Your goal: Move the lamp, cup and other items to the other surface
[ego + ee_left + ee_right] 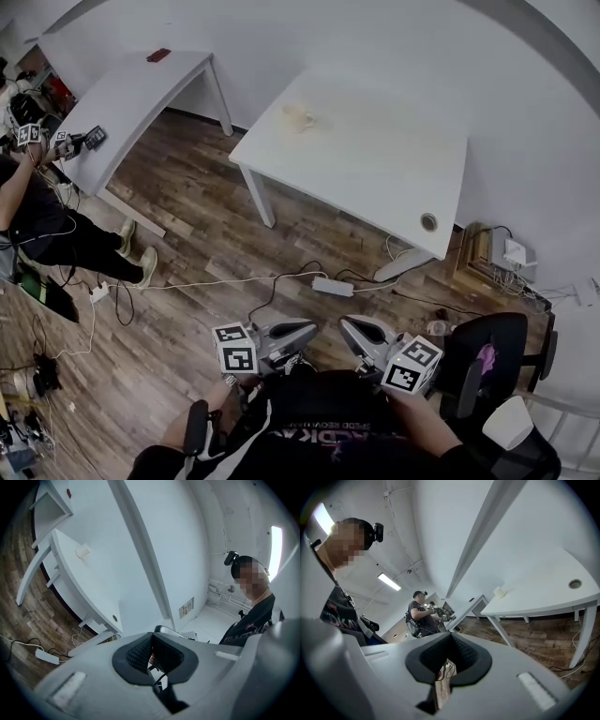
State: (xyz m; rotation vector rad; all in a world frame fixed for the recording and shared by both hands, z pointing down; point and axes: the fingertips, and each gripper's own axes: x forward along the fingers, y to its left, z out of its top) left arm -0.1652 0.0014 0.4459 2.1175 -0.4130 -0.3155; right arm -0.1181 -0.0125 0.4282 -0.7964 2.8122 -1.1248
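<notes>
on the near white table (375,159), a pale cup (298,117); jaws of left gripper (292,335) and right gripper (360,335) together

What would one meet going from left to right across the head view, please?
Another person → far white table → pale cup → cable grommet → black office chair

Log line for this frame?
phase: not started | left gripper: shut, empty | right gripper: shut, empty | cup: on table, untouched
</notes>
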